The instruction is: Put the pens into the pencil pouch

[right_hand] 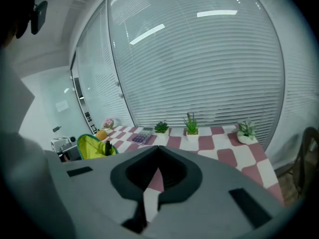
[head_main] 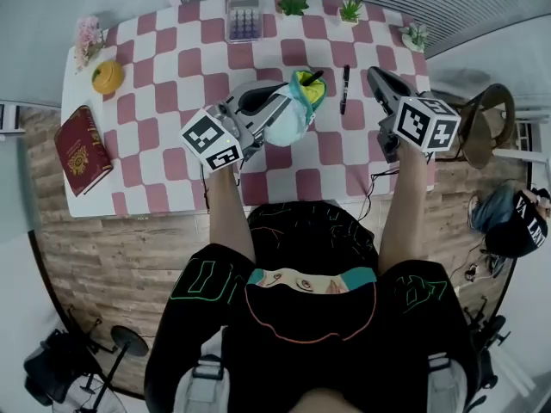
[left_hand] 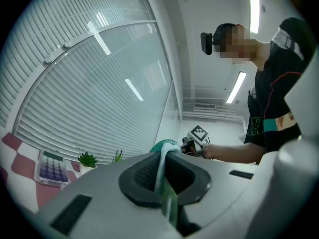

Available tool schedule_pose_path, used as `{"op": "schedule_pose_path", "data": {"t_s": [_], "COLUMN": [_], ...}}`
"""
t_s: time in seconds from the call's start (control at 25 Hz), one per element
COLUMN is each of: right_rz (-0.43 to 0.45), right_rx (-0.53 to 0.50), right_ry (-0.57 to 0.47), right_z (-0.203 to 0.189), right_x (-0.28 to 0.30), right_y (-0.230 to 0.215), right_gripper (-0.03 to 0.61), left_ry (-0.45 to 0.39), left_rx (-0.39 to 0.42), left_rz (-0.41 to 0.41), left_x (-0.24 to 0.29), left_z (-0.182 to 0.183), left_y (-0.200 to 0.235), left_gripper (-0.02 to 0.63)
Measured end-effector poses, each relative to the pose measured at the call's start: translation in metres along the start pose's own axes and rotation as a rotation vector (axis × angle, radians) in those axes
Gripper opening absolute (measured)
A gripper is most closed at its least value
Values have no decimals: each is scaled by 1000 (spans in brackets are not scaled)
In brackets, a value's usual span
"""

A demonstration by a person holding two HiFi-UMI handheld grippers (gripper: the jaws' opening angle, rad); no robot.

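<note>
The pencil pouch (head_main: 295,110), pale blue with a yellow-green lining, hangs above the table with my left gripper (head_main: 274,103) shut on its edge. In the left gripper view the pouch fabric (left_hand: 162,169) is pinched between the jaws of the left gripper (left_hand: 165,156). One black pen (head_main: 312,77) sticks out of the pouch mouth. Another black pen (head_main: 344,89) lies on the checkered cloth to the right of the pouch. My right gripper (head_main: 374,74) is shut and empty, just right of that pen. In the right gripper view the right gripper (right_hand: 158,148) holds nothing, and the pouch (right_hand: 92,147) shows at the left.
The table (head_main: 164,188) has a pink-and-white checkered cloth. A calculator (head_main: 244,18) and small potted plants (head_main: 293,4) stand along the far edge. A yellow fruit (head_main: 108,76), flowers (head_main: 86,34) and a red book (head_main: 83,149) are at the left. A chair (head_main: 487,124) stands right of the table.
</note>
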State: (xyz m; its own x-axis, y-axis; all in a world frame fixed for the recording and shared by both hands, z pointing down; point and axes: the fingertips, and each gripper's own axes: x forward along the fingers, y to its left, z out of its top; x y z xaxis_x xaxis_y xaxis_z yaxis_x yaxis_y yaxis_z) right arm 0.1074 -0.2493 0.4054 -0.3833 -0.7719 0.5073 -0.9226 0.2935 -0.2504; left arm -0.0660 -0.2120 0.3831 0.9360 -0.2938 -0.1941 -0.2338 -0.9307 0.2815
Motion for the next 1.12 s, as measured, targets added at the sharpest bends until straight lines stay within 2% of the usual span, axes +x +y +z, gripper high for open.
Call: {"op": "schedule_pose_path", "data": {"t_s": [0.2,0.4,0.52,0.6,1.12], "right_rz": [-85,-98,-90,-86,-124], "right_rx": [-7,-10,-12,-6,137], "right_ry": [122,238,302,338,565], "right_z": [-20,-40,-48,-53,-94], "right_x": [12,35,51,62,118], "right_y": [-26,-41,-45,-49,-87], "right_gripper": [2,9,71,78,115], "left_ry": [8,21,51,64,29], "left_rx": [-24,-53,-50,-48,-79], "left_rz": [-28,-57,-65,-72,-66], "left_x": [8,10,11,11,-6], "left_z": [-6,-13,-19,-21,-16], "left_y": [3,5,7,9,34], "left_gripper": [2,2,2,2,2]}}
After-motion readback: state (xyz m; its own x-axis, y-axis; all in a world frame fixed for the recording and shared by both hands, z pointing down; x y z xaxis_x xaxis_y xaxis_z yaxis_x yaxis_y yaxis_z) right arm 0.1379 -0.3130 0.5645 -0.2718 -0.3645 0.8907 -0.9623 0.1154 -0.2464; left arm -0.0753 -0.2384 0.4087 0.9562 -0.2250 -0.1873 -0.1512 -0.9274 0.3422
